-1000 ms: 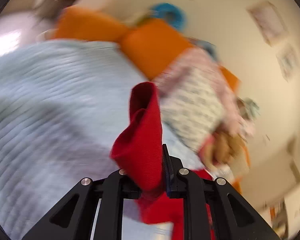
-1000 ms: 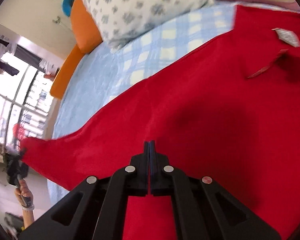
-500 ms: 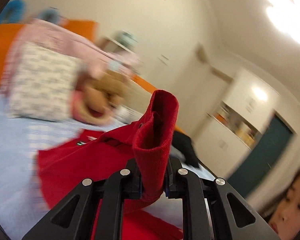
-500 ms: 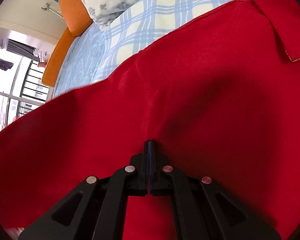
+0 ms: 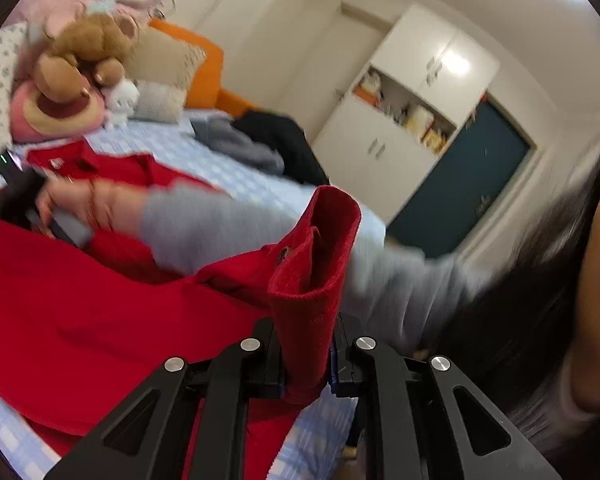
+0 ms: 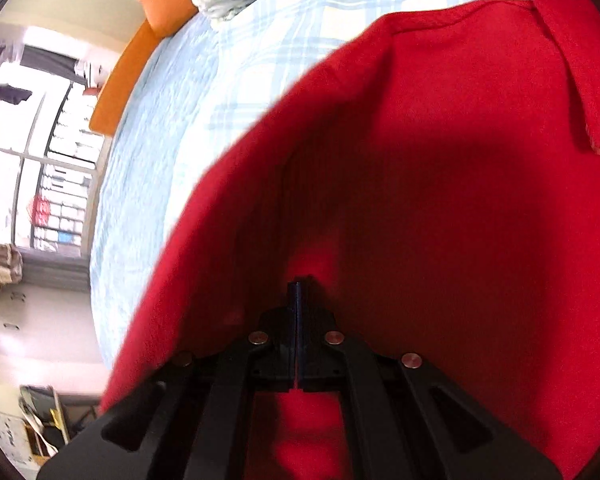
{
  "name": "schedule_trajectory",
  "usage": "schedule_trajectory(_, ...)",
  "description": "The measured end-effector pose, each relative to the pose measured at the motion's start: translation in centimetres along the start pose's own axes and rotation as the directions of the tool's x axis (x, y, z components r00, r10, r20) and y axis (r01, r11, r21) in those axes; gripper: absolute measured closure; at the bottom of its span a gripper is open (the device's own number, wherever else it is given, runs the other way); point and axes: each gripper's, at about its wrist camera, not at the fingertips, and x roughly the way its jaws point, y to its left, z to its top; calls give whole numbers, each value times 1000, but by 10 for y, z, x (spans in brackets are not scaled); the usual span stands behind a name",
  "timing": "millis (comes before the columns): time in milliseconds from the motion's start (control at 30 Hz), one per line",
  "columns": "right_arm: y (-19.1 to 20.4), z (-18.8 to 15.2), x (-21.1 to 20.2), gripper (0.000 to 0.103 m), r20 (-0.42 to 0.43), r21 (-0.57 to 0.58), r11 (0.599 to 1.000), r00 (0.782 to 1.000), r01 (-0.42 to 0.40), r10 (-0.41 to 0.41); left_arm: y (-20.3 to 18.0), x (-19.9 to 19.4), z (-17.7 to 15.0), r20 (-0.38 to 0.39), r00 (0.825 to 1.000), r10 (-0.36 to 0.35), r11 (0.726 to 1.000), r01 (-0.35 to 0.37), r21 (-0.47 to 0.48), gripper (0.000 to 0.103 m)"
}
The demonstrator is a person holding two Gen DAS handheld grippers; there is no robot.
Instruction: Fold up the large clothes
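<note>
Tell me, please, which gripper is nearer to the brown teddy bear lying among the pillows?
Right. In the left wrist view the right gripper presses on the red woollen garment just below the brown teddy bear, while the left gripper clamps the sleeve cuff farther off, at the near edge.

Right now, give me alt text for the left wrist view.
The left claw pinches a cuff of a red garment spread over a blue checked bed. A grey-sleeved arm reaches across; a brown teddy bear sits behind.
</note>
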Motion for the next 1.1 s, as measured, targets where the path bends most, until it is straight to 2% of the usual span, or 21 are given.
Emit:
schedule_trajectory(100, -13, 8, -17, 103, 50, 23, 999, 998, 43, -44, -6, 36, -20, -83, 996, -13, 999, 15, 28, 85)
schedule_trajectory(200, -24, 13, -29, 103, 88, 45, 998, 995, 50, -54, -12, 72, -35, -156, 988, -5, 997, 16, 72, 84)
schedule_trajectory(300, -21, 14, -30, 103, 125, 29, 996, 988, 86, -89, -11, 95, -48, -183, 983, 8, 996, 8, 85, 84)
schedule_trajectory(400, -23, 20, -30, 103, 179, 56, 995, 979, 85, -94, -8, 119, -65, -214, 975, 55, 995, -35, 97, 84)
schedule_trajectory(467, -28, 26, -30, 102, 218, 95, 994, 973, 56, -76, -11, 138, -78, -242, 961, 136, 983, -101, 151, 84)
schedule_trajectory(600, -31, 47, -42, 102, 303, 129, 991, 951, 19, -57, -19, 164, -95, -237, 944, 229, 955, -171, 241, 83)
schedule_trajectory(667, -30, 54, -47, 102, 322, 131, 991, 945, 21, -63, -18, 172, -95, -208, 950, 232, 956, -183, 229, 83)
schedule_trajectory(767, -24, 57, -60, 102, 339, 89, 993, 935, 82, -108, -19, 182, -86, -141, 960, 243, 953, -209, 218, 83)
schedule_trajectory(833, -12, 58, -66, 102, 338, 38, 989, 930, 140, -145, -19, 190, -84, -128, 959, 255, 948, -221, 231, 83)
schedule_trajectory(900, -14, 49, -82, 102, 330, 13, 979, 924, 202, -195, -20, 199, -88, -151, 951, 271, 941, -229, 247, 83)
schedule_trajectory(1000, 1, 28, -104, 102, 318, 27, 985, 933, 172, -172, -23, 208, -91, -166, 943, 289, 936, -242, 256, 82)
schedule_trajectory(1067, 35, 4, -117, 102, 314, -45, 980, 934, 193, -170, -24, 208, -91, -170, 942, 288, 940, -244, 239, 81)
schedule_trajectory(1100, 46, -21, -137, 102, 320, -106, 972, 932, 211, -168, -23, 208, -91, -174, 942, 287, 942, -244, 230, 80)
